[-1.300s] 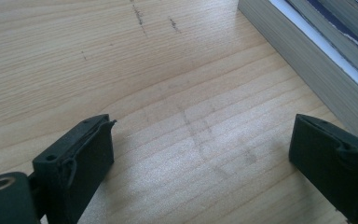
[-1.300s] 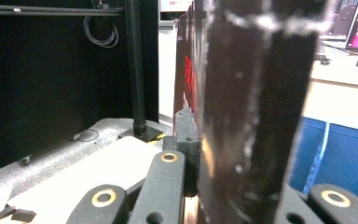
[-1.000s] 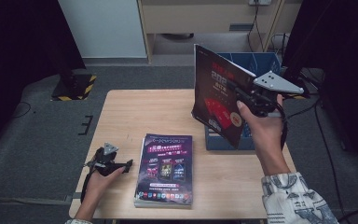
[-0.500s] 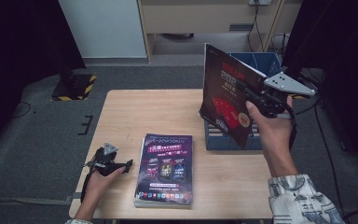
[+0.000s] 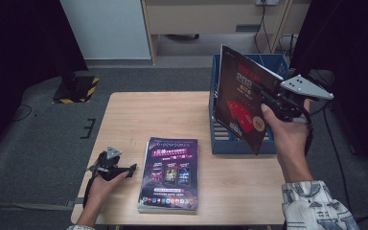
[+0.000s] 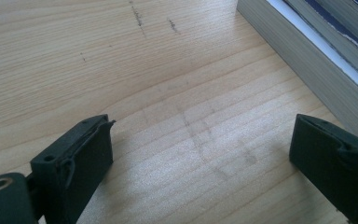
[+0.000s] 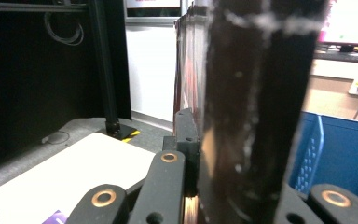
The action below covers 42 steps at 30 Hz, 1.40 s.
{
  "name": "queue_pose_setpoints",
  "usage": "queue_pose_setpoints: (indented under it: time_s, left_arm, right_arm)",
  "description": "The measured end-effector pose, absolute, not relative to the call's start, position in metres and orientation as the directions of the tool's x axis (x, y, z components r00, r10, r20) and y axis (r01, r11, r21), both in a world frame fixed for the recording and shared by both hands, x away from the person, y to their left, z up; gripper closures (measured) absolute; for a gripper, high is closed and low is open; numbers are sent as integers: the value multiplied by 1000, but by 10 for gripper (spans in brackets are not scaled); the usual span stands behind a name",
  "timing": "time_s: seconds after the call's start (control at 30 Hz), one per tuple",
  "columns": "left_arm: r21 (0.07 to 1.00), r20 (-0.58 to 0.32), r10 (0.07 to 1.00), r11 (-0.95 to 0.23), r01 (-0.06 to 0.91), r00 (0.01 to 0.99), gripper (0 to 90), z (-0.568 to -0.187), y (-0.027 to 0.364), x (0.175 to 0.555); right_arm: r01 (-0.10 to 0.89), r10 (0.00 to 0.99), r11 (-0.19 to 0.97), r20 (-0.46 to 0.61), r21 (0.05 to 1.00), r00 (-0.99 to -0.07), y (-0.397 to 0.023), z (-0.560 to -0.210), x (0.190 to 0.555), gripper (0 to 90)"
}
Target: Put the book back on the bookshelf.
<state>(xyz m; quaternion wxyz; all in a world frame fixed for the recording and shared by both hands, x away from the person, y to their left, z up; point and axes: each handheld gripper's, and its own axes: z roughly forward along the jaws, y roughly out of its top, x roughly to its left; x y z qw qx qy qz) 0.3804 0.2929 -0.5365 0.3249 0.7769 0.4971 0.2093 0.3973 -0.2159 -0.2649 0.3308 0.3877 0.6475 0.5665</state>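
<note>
From above, a person's right gripper [image 5: 268, 98] clamps a dark magazine [image 5: 239, 103] by its edge and holds it upright and tilted over a blue crate [image 5: 220, 139] that stands on the right side of a wooden table [image 5: 139, 115]. The magazine's red-printed cover faces the camera, its lower corner hanging in front of the crate's near wall. Near the table's front edge lies a stack [image 5: 169, 173] of glossy purple-covered magazines, flat and squared. Just left of it the left gripper [image 5: 130, 168] rests on the tabletop in the person's hand, jaws pointing toward the stack. In the left gripper view, the two black jaws stand wide apart with bare wood [image 6: 182, 116] between them, nothing held; the stack's [image 6: 307, 60] page edges run along the upper right, near the right-hand jaw but not touching it. In the right gripper view, the jaws are pinched tight on the magazine [image 7: 251, 107], whose dark edge rises straight up close to the lens; the crate's [image 7: 335, 149] slotted blue wall shows behind it at right, and a pale corner of the table [image 7: 70, 172] lies below at left.
</note>
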Motion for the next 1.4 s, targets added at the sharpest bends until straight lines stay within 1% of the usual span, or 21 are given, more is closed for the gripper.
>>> queue_pose_setpoints:
  time_s: [0.23, 0.37, 0.53, 0.87, 1.13, 1.4]
  left_arm:
    - [713, 1, 909, -293, 637, 418, 49, -537, 293, 380]
    - [713, 1, 908, -294, 637, 418, 49, -537, 293, 381]
    - [713, 2, 908, -294, 637, 418, 48, -537, 293, 381]
    - [712, 2, 909, -295, 637, 418, 47, -537, 293, 381]
    - [712, 4, 908, -296, 637, 418, 47, -537, 293, 381]
    - [712, 5, 908, -297, 636, 419, 47, -536, 293, 381]
  right_arm:
    - [141, 893, 69, 2, 988, -449, -218, -268, 401, 869]
    - [152, 910, 62, 7, 986, -416, -216, -270, 407, 869]
    - [151, 928, 61, 0, 987, -372, -211, -272, 418, 869]
    - [173, 953, 35, 19, 984, -302, -200, -278, 446, 869]
    - [176, 962, 19, 30, 984, -272, -190, -280, 459, 869]
    - [189, 967, 32, 17, 982, -256, -176, -282, 468, 869]
